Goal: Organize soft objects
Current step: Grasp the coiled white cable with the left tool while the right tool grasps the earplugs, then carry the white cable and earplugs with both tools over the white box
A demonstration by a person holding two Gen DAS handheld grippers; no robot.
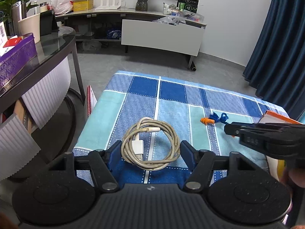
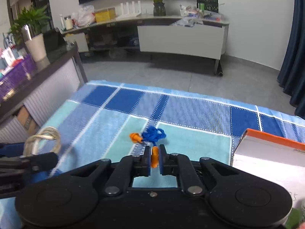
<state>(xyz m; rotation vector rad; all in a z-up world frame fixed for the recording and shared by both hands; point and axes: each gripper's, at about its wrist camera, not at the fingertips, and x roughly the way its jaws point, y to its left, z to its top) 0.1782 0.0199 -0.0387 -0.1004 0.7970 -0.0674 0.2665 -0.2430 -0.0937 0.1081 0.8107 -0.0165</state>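
Right wrist view shows the right gripper [image 2: 154, 157] clamped on one orange earplug [image 2: 154, 156], its blue cord [image 2: 153, 134] and second plug at twelve o'clock, so lifting could snag the cord while the left gripper [image 1: 151, 149], half open, straddles the cable [image 1: 150, 145].

Blue-checked cloth [image 1: 171, 103], orange-blue earplugs [image 2: 150, 136]

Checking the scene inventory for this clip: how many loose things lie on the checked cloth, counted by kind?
Coiled cable: 1
Corded earplug pair, one plug pinched in the right tool: 1
Orange-edged box: 1
Total: 3
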